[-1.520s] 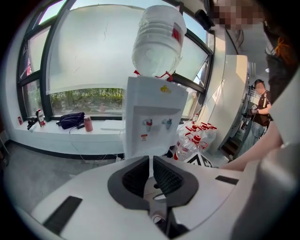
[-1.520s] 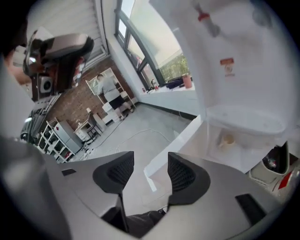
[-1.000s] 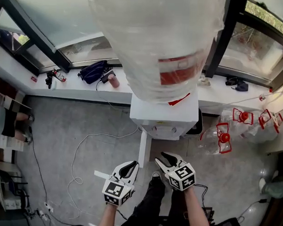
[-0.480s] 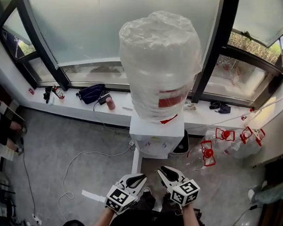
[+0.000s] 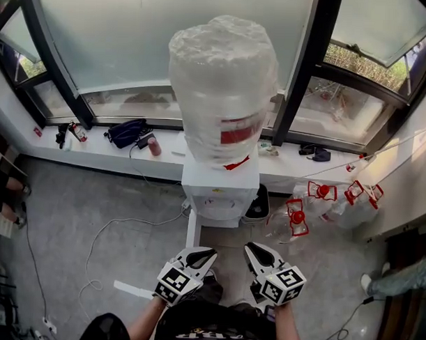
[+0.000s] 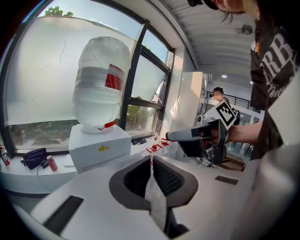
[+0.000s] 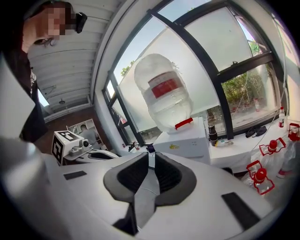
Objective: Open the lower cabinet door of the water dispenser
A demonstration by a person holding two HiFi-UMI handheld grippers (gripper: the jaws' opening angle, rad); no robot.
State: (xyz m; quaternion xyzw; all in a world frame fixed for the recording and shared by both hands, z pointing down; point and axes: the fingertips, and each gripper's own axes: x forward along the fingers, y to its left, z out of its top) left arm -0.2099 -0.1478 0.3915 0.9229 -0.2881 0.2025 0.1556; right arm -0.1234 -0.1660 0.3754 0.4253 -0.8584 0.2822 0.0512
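We hold both grippers low in the head view, apart from the white water dispenser (image 5: pixel 220 192), which stands against the window sill (image 5: pixel 95 146) with a plastic-wrapped bottle (image 5: pixel 221 89) on top. Its lower cabinet door (image 5: pixel 192 229) shows as a narrow white panel swung out from the left front corner toward us. Our left gripper (image 5: pixel 208 254) has its jaws together with nothing between them, while our right gripper (image 5: pixel 251 248) is closing its jaws, with only a thin slit left between the pads and nothing in it
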